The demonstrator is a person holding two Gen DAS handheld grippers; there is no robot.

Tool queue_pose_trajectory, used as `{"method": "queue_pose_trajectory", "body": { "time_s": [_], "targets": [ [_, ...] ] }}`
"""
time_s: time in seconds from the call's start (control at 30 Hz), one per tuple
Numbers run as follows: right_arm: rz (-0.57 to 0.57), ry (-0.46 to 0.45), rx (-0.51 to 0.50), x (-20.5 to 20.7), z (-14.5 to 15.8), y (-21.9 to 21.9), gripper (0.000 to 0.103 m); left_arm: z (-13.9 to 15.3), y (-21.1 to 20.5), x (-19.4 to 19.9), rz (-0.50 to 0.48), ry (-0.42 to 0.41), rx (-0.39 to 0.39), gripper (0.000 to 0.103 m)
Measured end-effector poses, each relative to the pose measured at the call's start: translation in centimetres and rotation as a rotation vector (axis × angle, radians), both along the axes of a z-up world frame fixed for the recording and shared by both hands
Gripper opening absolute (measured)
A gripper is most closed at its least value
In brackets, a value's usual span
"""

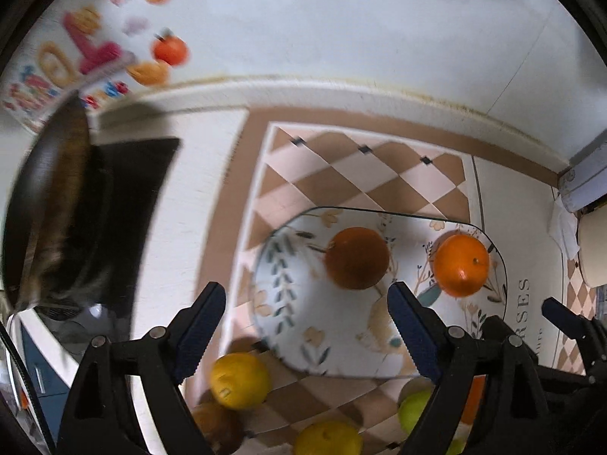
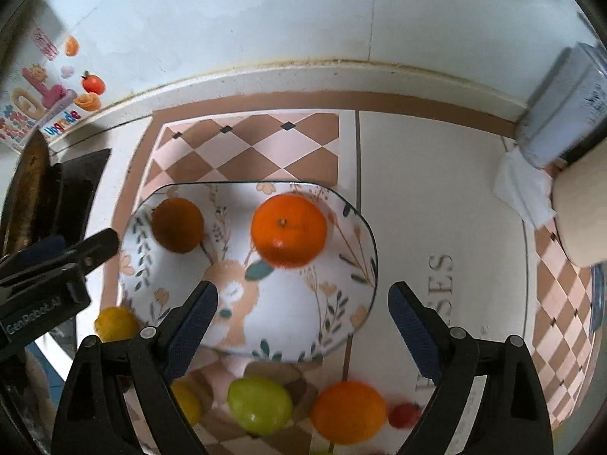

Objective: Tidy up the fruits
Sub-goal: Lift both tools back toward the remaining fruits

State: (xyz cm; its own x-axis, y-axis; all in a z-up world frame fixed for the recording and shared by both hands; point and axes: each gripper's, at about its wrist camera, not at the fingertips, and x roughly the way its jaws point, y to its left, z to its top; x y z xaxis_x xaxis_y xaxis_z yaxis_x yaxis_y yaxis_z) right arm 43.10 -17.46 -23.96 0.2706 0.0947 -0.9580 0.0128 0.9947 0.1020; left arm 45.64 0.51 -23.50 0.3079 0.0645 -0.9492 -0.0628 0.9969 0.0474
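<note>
A floral plate (image 1: 288, 303) (image 2: 341, 295) lies on the checked mat. On it sit a dark brownish-orange fruit (image 1: 357, 258) (image 2: 177, 224) and a bright orange (image 1: 461, 265) (image 2: 289, 230). My left gripper (image 1: 307, 331) is open and empty above the plate's near edge. My right gripper (image 2: 303, 331) is open and empty above the plate's near right part. Loose on the mat in front of the plate lie yellow lemons (image 1: 239, 380) (image 2: 115, 324), a green fruit (image 2: 260, 405) (image 1: 413, 411), an orange (image 2: 348, 411) and a small red fruit (image 2: 405, 414).
A dark pan (image 1: 49, 204) (image 2: 32, 189) stands at the left on a black hob. A grey box (image 2: 561, 102) and white tissue (image 2: 525, 187) sit at the back right. The wall with stickers (image 1: 87, 49) runs behind the counter. The left gripper shows at the right wrist view's left edge (image 2: 57, 265).
</note>
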Motion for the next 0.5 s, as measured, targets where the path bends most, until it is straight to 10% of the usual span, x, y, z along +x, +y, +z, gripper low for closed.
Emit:
{"method": "queue_pose_trajectory", "body": {
  "time_s": [0.5],
  "targets": [
    [0.002,-0.202,-0.019,-10.2,10.0,0.7,0.094,10.0,0.8,-10.8,-0.016,-0.275,0.036,0.087]
  ]
}}
